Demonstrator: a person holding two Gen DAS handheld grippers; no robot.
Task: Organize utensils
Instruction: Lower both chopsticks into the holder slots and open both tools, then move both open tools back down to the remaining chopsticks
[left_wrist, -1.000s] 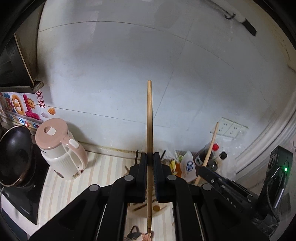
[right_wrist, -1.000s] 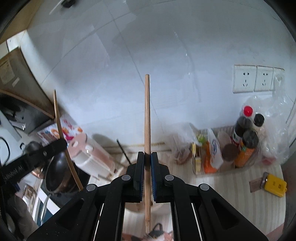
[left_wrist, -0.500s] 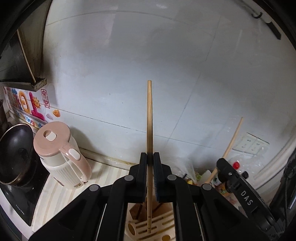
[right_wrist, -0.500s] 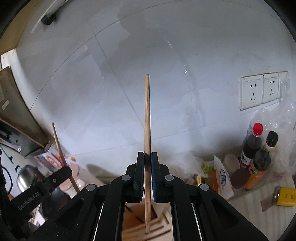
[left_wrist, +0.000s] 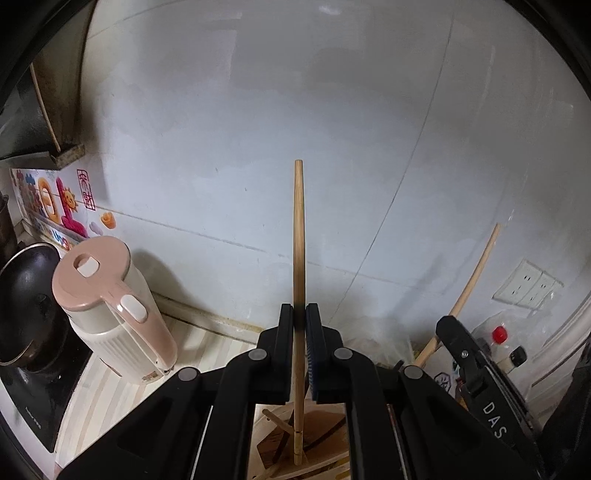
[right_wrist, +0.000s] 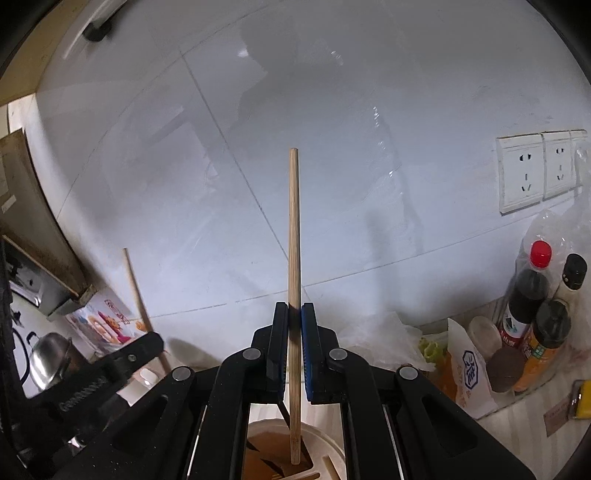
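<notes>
Both grippers are dropping toward holder (right_wrist: 325, 448); left gripper (left_wrist: 299, 314) pinching chopstick (left_wrist: 298, 236), right gripper (right_wrist: 294, 312) pinching its chopstick (right_wrist: 294, 229); tilted tips risking catching the rim.

Two plain wooden chopsticks stand upright, the left chopstick (left_wrist: 298, 258) pinched in the left gripper (left_wrist: 299, 317), the right chopstick (right_wrist: 294, 240) in the right gripper (right_wrist: 294, 314), lower tips over a pale utensil holder (right_wrist: 325, 443).

We see our left gripper (left_wrist: 299, 347) as matte black plastic, two flat-sided fingers with silver round screws at the linkage joints; our right gripper (right_wrist: 294, 347) looks alike, one inner pad blue; its side carries white "DAS" lettering.
</notes>
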